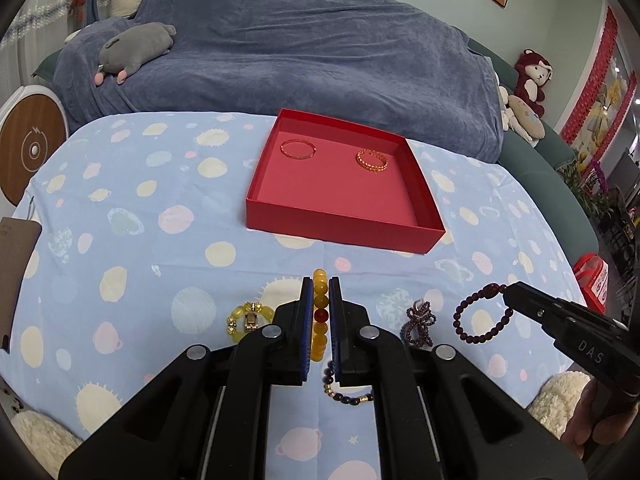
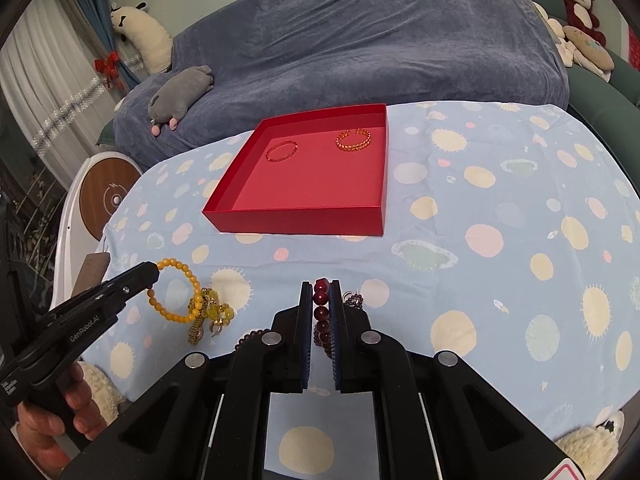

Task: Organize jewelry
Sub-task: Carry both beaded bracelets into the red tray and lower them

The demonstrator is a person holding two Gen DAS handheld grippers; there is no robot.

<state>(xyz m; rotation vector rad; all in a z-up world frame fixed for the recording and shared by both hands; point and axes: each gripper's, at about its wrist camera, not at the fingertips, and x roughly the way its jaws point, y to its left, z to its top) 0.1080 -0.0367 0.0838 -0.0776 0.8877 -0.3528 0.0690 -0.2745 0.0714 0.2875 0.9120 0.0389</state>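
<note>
A bench covered in a pale blue cloth [image 1: 160,240] with pastel planets fills both views. At far left on it lies a yellow-and-gold trinket [image 1: 246,318]. Next, the left gripper [image 1: 321,312] is clenched on a yellow bead bracelet [image 1: 320,312], whose beads sit squeezed between its blue pads; in the right wrist view the loop hangs lifted from the gripper tip. A dark bead strand with gold spacers [image 1: 348,394] lies beneath that gripper. Further right sits a small heap of dark purple beads [image 1: 419,326]. The right gripper [image 2: 321,316] is clamped on a dark red bead bracelet [image 2: 321,312], raised off the cloth. Behind, mid-bench, an open red tray [image 1: 340,226] holds two gold bangles: a thin one [image 1: 298,149] left, a chain-patterned one [image 1: 372,160] right, well apart.
</note>
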